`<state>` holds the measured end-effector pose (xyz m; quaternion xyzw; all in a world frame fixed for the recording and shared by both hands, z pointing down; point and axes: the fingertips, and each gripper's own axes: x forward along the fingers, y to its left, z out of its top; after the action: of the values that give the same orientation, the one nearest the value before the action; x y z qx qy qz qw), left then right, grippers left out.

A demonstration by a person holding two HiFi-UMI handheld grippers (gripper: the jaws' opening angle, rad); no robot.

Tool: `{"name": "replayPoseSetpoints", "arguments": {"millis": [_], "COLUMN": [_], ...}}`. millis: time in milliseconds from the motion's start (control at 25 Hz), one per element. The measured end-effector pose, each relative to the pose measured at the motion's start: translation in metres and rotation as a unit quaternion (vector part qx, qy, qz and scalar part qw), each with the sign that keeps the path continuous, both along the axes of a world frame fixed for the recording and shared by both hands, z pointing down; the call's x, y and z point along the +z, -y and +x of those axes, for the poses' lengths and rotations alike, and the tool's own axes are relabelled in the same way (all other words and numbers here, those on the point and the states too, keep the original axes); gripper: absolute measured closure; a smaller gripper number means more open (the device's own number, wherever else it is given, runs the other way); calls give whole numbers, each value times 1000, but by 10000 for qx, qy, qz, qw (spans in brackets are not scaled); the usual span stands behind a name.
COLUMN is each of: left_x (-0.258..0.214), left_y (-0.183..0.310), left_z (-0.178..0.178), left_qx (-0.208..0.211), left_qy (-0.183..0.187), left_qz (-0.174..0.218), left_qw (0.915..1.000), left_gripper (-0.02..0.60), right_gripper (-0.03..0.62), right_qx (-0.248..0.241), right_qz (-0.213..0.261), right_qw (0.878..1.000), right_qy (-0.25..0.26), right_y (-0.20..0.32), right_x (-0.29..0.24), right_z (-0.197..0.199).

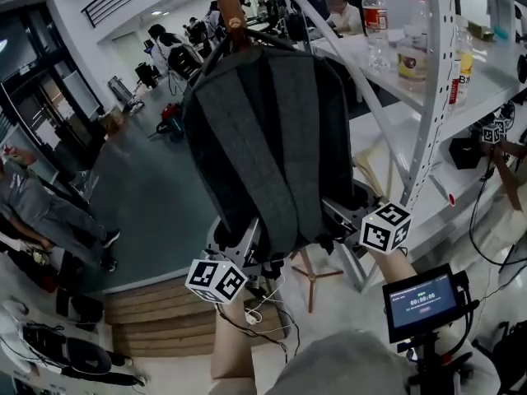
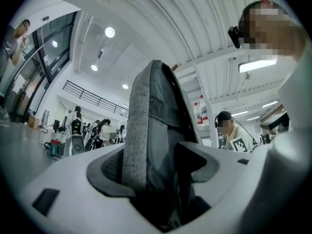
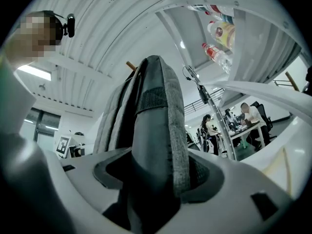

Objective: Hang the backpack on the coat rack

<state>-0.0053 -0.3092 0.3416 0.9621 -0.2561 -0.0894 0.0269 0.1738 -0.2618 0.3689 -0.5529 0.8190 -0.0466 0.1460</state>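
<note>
Backpack (image 1: pixel 272 138) hanging upright off the top of the coat rack (image 1: pixel 233 15), back panel toward the head view, bottom edge down between both tools.

Left gripper (image 1: pixel 239 241) under the bag's lower left corner, right gripper (image 1: pixel 346 216) under the lower right. Both point slightly upward along the bag.

Left gripper view: jaws (image 2: pixel 156 165) standing wide. Backpack (image 2: pixel 156 145) bottom sits in the gap. Grey strap edge lies against one pad; deep shadow between the dark cloth and the other pad. No squeeze visible.

Right gripper view: mirror picture. Jaws (image 3: pixel 156 172) wide, backpack (image 3: pixel 151 145) filling most of the gap, strap edge on one pad, shadowed space at the other. Rack peg (image 3: pixel 130 65) pokes out beside the bag's top.

Materials: bag is woven, heathered charcoal cloth with smoother, darker panels. Two long padded shoulder straps run down the back. Rack is brown wood, with a rounded peg end above and splayed wooden legs (image 1: pixel 313 274) below. Gripper shells are smooth white plastic. Pads are dark and finely dimpled, set in a V-shaped recess.

Counts: one backpack, one rack, two grippers, two marker cubes (image 1: pixel 216 280) (image 1: pixel 385 226).

Nearby: white perforated shelf upright (image 1: pixel 432 97) just right of the bag, several bottles (image 1: pixel 375 15) on the shelf, one small lit screen (image 1: pixel 422 300) at lower right.
</note>
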Motion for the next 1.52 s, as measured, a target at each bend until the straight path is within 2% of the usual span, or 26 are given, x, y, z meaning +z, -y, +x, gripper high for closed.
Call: {"name": "replayPoseSetpoints", "arguments": {"millis": [120, 400, 640, 800, 960, 1080, 1200, 1400, 1520], "left_x": [-1, -1, -4, -20, -26, -28, -28, -20, -15], "left_y": [1, -6, -8, -11, -24, -35, -44, -46, -37], "left_z": [-4, -8, -17, -27, -17, -7, 5, 27, 33], "left_qx": [-177, -268, -336, -819, -780, -765, -723, -744, -916], "left_qy": [-31, -33, 31, 297, 523, 557, 624, 853, 888], "left_qz": [147, 254, 511, 1077, 1380, 1540, 1663, 1729, 1689], "left_qw": [9997, 9993, 9981, 9904, 9860, 9835, 9814, 9784, 9773], "left_gripper": [273, 267, 265, 265, 267, 267, 267, 267, 267], "right_gripper": [318, 315, 313, 313, 313, 313, 313, 313, 313], "right_qx": [-1, -125, -239, 124, 512, 735, 714, 364, 100], "right_qz": [117, 478, 791, 721, 651, 697, 802, 857, 1124], "right_qw": [9999, 9988, 9957, 9973, 9958, 9935, 9934, 9954, 9930], "right_qy": [-20, 73, 424, 98, -382, -510, -405, -212, 342], "right_y": [1, -10, -19, -17, -20, -24, -29, -40, -56], "right_x": [0, -4, -11, -13, -18, -20, -18, -16, -19], "right_z": [0, 6, 14, 23, 34, 39, 39, 32, 38]}}
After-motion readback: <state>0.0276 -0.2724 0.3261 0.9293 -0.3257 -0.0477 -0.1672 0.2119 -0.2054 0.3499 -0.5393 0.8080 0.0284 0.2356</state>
